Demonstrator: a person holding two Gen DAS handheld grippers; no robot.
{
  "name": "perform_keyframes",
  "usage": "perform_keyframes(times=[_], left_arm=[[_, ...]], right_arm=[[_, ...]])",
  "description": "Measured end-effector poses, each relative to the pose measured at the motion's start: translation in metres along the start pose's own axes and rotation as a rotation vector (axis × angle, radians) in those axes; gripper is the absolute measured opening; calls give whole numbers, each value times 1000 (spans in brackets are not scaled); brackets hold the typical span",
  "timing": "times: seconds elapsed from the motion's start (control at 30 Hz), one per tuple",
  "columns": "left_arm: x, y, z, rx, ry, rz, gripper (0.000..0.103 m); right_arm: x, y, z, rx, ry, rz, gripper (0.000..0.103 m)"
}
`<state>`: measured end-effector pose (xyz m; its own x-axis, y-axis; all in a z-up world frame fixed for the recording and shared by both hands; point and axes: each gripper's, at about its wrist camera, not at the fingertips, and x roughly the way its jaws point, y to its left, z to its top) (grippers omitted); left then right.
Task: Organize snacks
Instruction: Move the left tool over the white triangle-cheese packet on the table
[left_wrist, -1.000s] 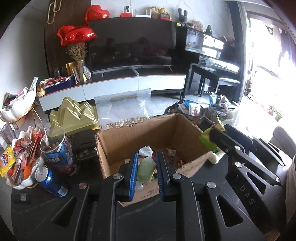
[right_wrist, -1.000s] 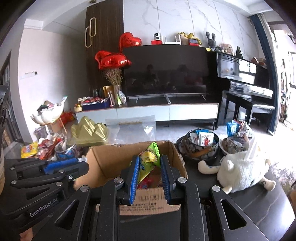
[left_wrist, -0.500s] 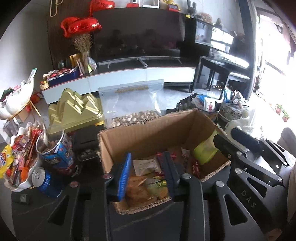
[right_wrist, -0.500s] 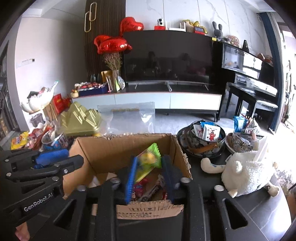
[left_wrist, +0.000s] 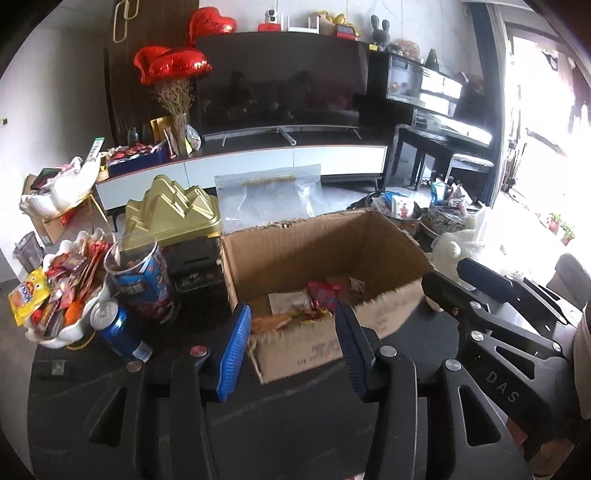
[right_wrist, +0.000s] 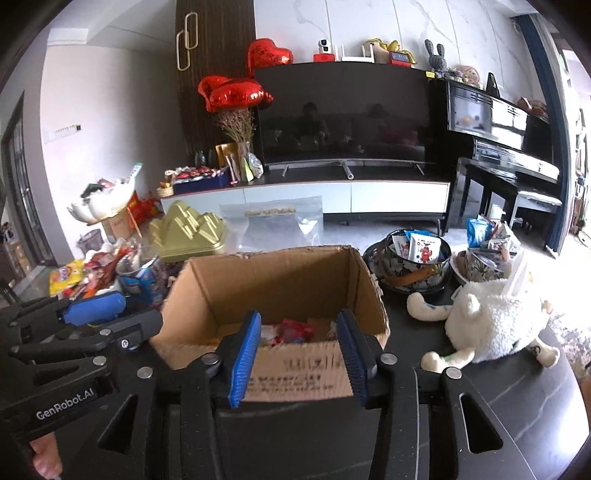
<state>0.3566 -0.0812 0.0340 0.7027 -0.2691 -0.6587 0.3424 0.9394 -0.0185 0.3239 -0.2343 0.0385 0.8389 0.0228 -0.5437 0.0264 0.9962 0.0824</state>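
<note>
An open cardboard box (left_wrist: 317, 254) stands on the dark table and holds several snack packets (left_wrist: 295, 310); it also shows in the right wrist view (right_wrist: 273, 284), with packets (right_wrist: 295, 330) inside. My left gripper (left_wrist: 291, 350) is open and empty, at the box's near left corner. My right gripper (right_wrist: 297, 354) is open and empty, just in front of the box's near wall. Each gripper shows in the other's view: the right one (left_wrist: 491, 314) at the box's right, the left one (right_wrist: 85, 332) at its left.
A white bowl of snacks (left_wrist: 55, 295), a blue cup (left_wrist: 138, 277) and a blue can (left_wrist: 114, 328) stand left of the box. A gold lid (left_wrist: 173, 214) and a clear bag (left_wrist: 266, 195) are behind. Patterned bowls of packets (right_wrist: 417, 258) and a plush sheep (right_wrist: 491, 321) are on the right.
Both grippers have opened and let their green snack packets drop into the box. Both have drawn back toward the box's near edge.
</note>
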Motion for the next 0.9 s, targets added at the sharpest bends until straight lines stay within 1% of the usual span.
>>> perform_keyframes(times=[0.17,0.3,0.37,0.4,0.47,0.53,0.7,0.9], left_arm=[[-24,-4,-20,-13,-8,3,50],[-42,-10,-38,-5,-12,6,50],[-50,-14,-46,3,-14,1,54],[-55,-16,-51,6,-18,0,57],[-63,-19,-59,7,-22,-2,57],[-69,-21,-68,4,-15,-20,58],[-76,-27,-84,-1,9,-36,59],[-74,-30,-105,-11,46,-44,60]], right_arm=[[-30,7,-16,-7,-1,18,45],[-51,10,-28,-18,-10,4,53],[-63,11,-36,-17,-14,-1,53],[-67,11,-39,-13,-9,1,54],[-76,11,-47,-3,-1,5,57],[-85,13,-55,-5,4,1,57],[-96,17,-75,-13,35,-3,58],[-99,12,-96,-4,82,-23,58]])
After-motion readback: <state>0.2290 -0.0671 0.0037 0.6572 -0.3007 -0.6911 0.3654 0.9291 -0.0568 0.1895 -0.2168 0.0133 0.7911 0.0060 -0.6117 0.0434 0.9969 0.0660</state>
